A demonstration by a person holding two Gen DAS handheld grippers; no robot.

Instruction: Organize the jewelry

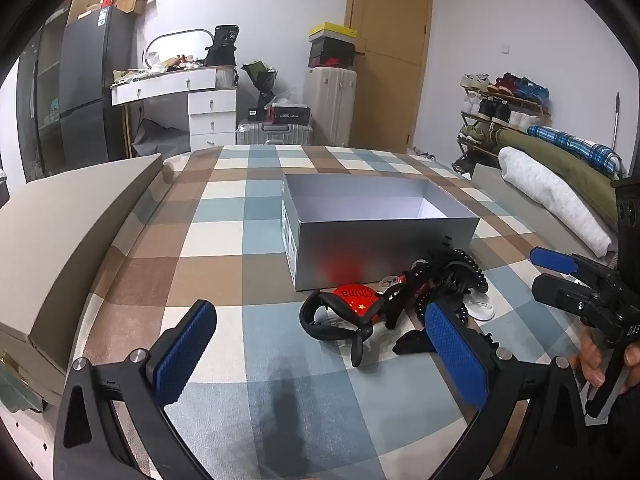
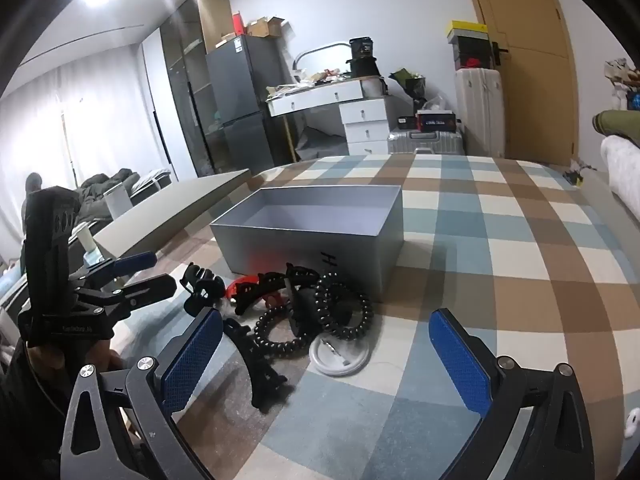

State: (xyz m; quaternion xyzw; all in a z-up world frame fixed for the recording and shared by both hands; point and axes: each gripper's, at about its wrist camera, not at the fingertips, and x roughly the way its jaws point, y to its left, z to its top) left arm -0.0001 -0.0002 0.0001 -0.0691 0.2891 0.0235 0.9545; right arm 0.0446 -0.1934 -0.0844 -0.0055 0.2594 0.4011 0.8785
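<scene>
An open grey box (image 1: 380, 232) stands on the checked cloth; it also shows in the right wrist view (image 2: 316, 236) and looks empty inside. In front of it lies a heap of hair accessories: black claw clips (image 1: 340, 320) (image 2: 260, 356), black spiral hair ties (image 2: 344, 312) (image 1: 468, 268), a red round badge (image 1: 356, 296) and a white round badge (image 2: 340, 354). My left gripper (image 1: 324, 356) is open just before the heap. My right gripper (image 2: 328, 364) is open, with the heap between and ahead of its fingers. Each gripper shows in the other's view, open (image 1: 556, 272) (image 2: 140, 276).
A beige lid or board (image 1: 68, 224) lies left of the box. The table's right side carries rolled blankets (image 1: 560, 184). Behind stand a dresser, fridge, suitcases, shoe rack and a door.
</scene>
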